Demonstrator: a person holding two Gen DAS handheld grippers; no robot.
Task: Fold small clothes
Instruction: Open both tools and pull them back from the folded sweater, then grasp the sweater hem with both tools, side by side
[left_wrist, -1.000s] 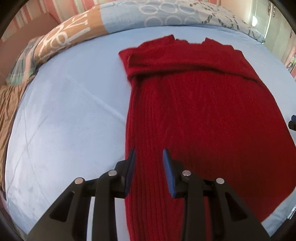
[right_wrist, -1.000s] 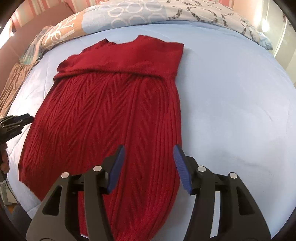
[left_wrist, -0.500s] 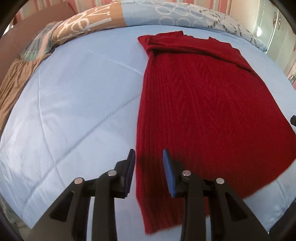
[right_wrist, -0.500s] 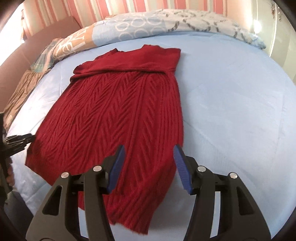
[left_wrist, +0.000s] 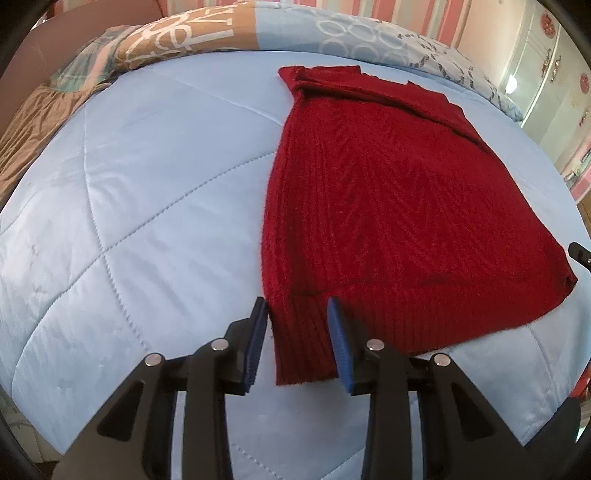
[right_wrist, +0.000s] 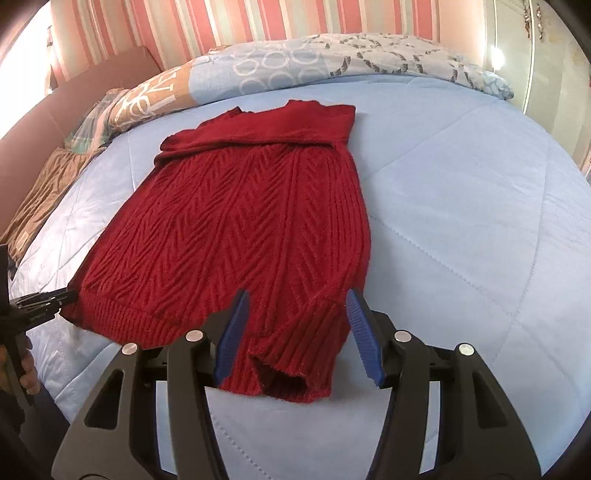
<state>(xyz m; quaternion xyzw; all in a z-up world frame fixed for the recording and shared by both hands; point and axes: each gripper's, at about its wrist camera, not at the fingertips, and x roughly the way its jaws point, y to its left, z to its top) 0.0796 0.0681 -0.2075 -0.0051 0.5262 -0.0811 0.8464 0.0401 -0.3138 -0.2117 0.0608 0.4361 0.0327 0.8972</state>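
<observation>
Before you lies a bed under a pale blue quilt (right_wrist: 461, 206) stitched in diamonds. At its head you have a patchwork pillow (right_wrist: 258, 74) (circles, letters), a brown cloth (left_wrist: 26, 140) beside it, and a striped pink wall (right_wrist: 229, 26) behind.

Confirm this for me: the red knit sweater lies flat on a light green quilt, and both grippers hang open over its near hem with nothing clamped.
One thing is wrong: the quilt is light blue, not green, as the right wrist view shows. The rest holds: the red knit sweater lies flat on it, and the left gripper and right gripper hang open over the near hem, nothing clamped.
</observation>
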